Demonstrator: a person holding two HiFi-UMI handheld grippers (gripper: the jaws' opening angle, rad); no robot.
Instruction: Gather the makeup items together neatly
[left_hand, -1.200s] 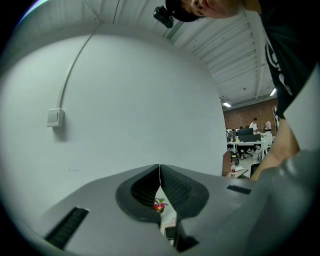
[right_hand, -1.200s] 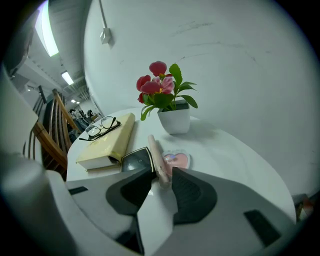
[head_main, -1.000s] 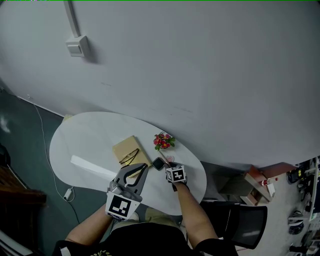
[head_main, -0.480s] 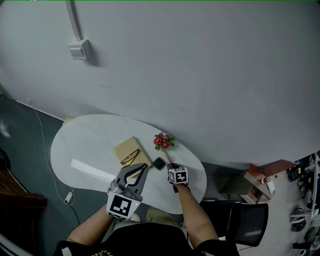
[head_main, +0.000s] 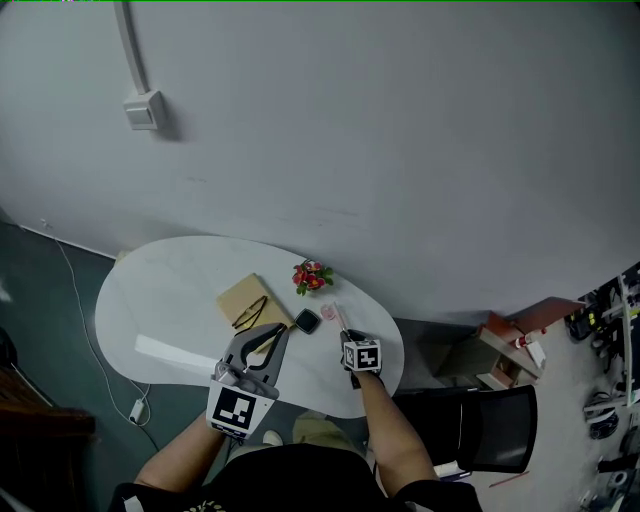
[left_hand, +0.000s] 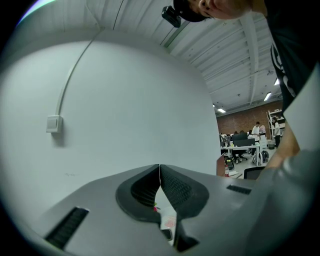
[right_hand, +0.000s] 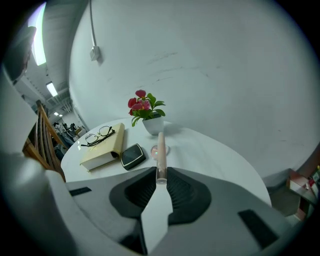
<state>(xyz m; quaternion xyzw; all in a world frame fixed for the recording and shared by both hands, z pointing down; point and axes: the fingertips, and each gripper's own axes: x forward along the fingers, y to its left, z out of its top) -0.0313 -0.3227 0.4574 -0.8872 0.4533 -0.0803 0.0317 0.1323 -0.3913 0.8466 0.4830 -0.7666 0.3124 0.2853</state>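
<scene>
– Makeup items: where were they?
– From the left: the left tongs (left_hand: 159, 170) were clenched on nothing. On the desk (head_main: 160, 290), right of the book (head_main: 245, 298), lay the black compact (head_main: 307, 321), then a small pink pot (right_hand: 153, 150). The right tongs (right_hand: 161, 172) had just been closing and gripped a thin pink stick (right_hand: 161, 142) by its near end.
– What could have gone wrong?
– Pinched at one end only, the stick might have swivelled or slipped out, knocking the pot away.
</scene>
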